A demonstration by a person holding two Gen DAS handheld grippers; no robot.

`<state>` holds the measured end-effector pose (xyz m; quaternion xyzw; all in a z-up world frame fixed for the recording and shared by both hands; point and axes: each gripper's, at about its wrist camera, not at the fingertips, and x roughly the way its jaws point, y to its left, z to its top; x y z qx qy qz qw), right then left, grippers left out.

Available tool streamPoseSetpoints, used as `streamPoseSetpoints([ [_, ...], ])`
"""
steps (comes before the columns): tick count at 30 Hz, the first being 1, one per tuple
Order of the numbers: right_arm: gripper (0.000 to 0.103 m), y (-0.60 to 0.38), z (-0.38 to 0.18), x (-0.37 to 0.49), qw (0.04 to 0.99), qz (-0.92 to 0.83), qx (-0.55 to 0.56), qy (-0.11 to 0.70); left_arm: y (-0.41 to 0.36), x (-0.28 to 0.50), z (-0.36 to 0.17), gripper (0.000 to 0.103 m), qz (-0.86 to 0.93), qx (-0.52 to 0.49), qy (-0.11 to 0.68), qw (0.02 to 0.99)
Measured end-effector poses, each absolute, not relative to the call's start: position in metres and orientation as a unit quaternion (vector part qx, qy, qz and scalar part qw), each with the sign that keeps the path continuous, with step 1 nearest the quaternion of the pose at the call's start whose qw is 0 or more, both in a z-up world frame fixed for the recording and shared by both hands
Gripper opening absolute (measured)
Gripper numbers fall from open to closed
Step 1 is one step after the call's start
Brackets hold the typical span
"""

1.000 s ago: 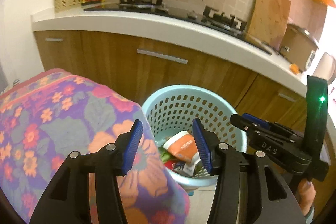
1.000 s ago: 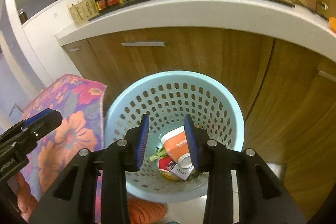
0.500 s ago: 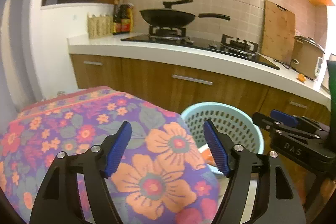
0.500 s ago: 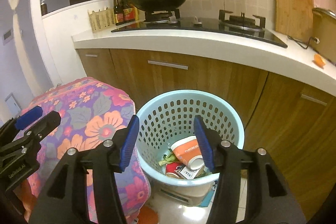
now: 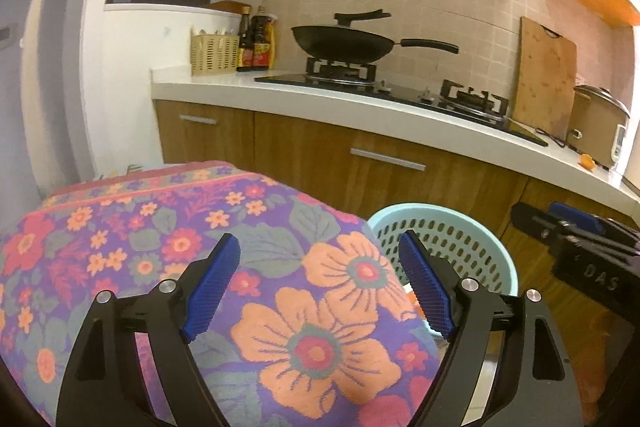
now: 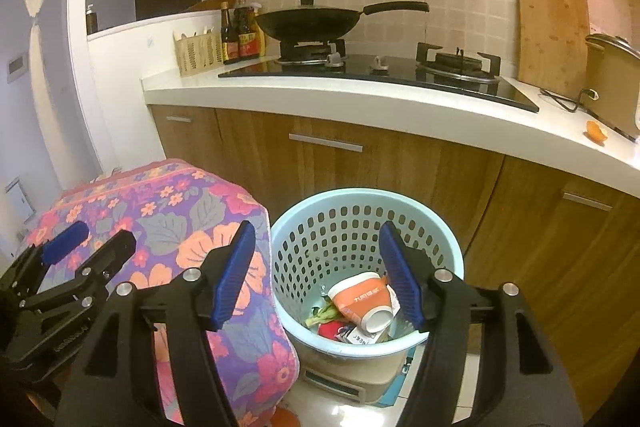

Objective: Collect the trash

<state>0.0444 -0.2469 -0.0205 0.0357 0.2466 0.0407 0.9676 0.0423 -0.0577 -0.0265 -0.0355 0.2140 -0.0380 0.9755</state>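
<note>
Floral cloth [image 5: 224,267] hides basket [image 5: 472,227] contents; rice cooker [image 6: 616,83] cut off.

"DAS" on right gripper [image 5: 600,267], cup [image 6: 362,301] lettering unreadable

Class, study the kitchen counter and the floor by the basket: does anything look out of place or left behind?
Yes. An orange scrap lies loose on the counter near the rice cooker, not in the basket with the cup and other trash. Otherwise nothing stands out.
</note>
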Motion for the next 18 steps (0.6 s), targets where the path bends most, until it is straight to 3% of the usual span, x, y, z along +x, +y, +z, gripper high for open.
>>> streamPoseSetpoints([
  [18,0.074,-0.246,-0.002,0.026,0.976,0.017,0.038,0.212,-0.059,0.029,-0.024,0.087,0.007,-0.007,0.183,0.983],
])
